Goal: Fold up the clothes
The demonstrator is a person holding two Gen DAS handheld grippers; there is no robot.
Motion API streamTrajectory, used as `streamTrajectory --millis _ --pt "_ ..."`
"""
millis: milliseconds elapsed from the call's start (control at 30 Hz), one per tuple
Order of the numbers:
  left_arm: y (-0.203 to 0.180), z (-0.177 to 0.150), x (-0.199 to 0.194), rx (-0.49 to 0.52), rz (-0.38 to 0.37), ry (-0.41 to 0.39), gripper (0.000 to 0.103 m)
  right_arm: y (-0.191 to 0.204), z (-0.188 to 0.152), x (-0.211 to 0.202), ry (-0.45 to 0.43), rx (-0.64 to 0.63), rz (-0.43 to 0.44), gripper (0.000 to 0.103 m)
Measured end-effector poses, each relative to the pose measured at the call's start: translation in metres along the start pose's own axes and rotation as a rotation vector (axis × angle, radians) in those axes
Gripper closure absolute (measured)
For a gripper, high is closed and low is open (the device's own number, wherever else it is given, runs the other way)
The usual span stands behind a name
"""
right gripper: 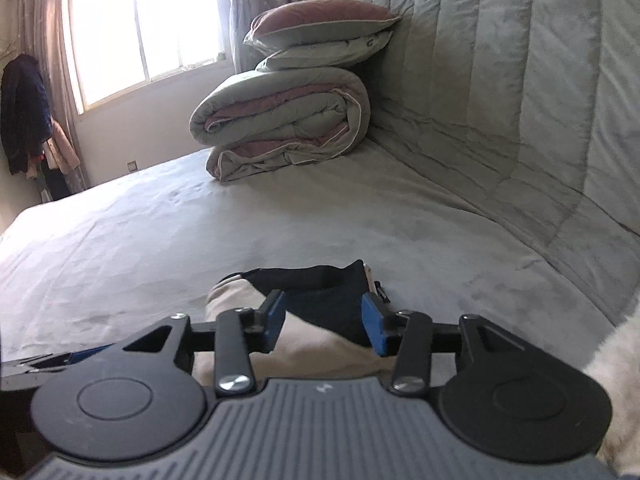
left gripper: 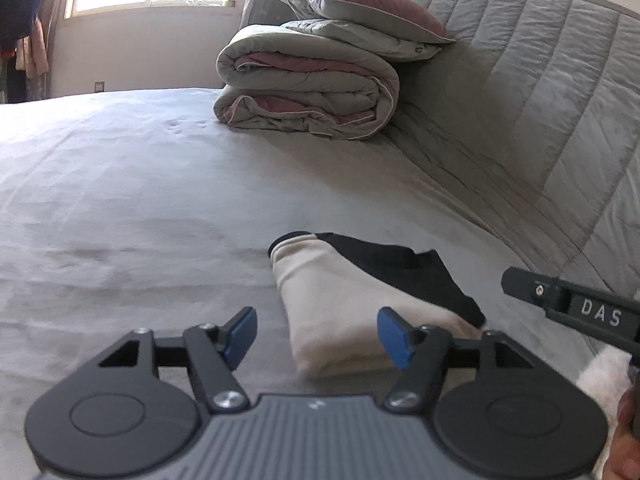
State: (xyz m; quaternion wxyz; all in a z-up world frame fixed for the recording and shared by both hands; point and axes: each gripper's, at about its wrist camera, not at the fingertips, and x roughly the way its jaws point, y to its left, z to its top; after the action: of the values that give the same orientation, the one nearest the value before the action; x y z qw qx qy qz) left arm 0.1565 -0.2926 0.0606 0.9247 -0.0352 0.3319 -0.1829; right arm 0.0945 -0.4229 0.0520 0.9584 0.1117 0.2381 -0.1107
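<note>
A folded cream and black garment (left gripper: 340, 296) lies on the grey bed sheet (left gripper: 140, 200), in front of both grippers. My left gripper (left gripper: 318, 334) is open, its blue pads apart and above the near end of the garment, touching nothing. In the right wrist view the same garment (right gripper: 320, 300) lies just beyond my right gripper (right gripper: 324, 324), which is open with nothing pressed between its pads. A black finger (left gripper: 560, 296) of the right gripper shows at the right edge of the left wrist view.
A rolled grey and pink quilt (left gripper: 308, 88) with two pillows (left gripper: 360, 8) on top sits at the bed's far end. A quilted grey headboard (left gripper: 540, 100) runs along the right. A window (right gripper: 144, 28) and hanging clothes (right gripper: 24, 116) are at the far left.
</note>
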Motion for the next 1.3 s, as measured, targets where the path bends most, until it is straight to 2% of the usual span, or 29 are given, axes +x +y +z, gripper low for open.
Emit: streamTrajectory --millis 233,367,600,667,767,800,933,1133,1300 --pt "-0.001 -0.005 -0.053 0.023 0.035 0.03 0.022 0.012 -0.008 -0.046 0.022 0.038 -0.032 0.042" --pt "0.002 -0.015 -0.081 0.012 0.051 0.052 0.014 0.022 -0.022 -0.075 0.074 0.084 -0.005 0.036" --pt "0.003 -0.033 -0.11 0.039 0.113 0.081 0.003 0.038 -0.04 -0.106 0.089 0.086 -0.017 0.027" --pt "0.004 -0.037 -0.117 0.043 0.113 0.086 0.001 0.041 -0.046 -0.115 0.084 0.069 -0.014 0.02" --pt "0.007 -0.045 -0.125 0.044 0.126 0.09 0.001 0.04 -0.056 -0.126 0.067 0.067 -0.016 0.002" --pt "0.008 -0.048 -0.127 0.037 0.137 0.093 0.001 0.039 -0.061 -0.129 0.055 0.07 -0.015 0.0" --pt "0.014 -0.062 -0.131 -0.015 0.177 0.097 0.001 0.035 -0.071 -0.128 0.055 0.054 -0.021 0.0" --pt "0.007 -0.076 -0.126 0.036 0.22 0.126 0.001 0.028 -0.077 -0.123 0.086 0.084 -0.033 0.0" --pt "0.004 -0.083 -0.128 0.045 0.215 0.153 0.001 0.033 -0.082 -0.123 0.107 0.034 -0.05 0.0"
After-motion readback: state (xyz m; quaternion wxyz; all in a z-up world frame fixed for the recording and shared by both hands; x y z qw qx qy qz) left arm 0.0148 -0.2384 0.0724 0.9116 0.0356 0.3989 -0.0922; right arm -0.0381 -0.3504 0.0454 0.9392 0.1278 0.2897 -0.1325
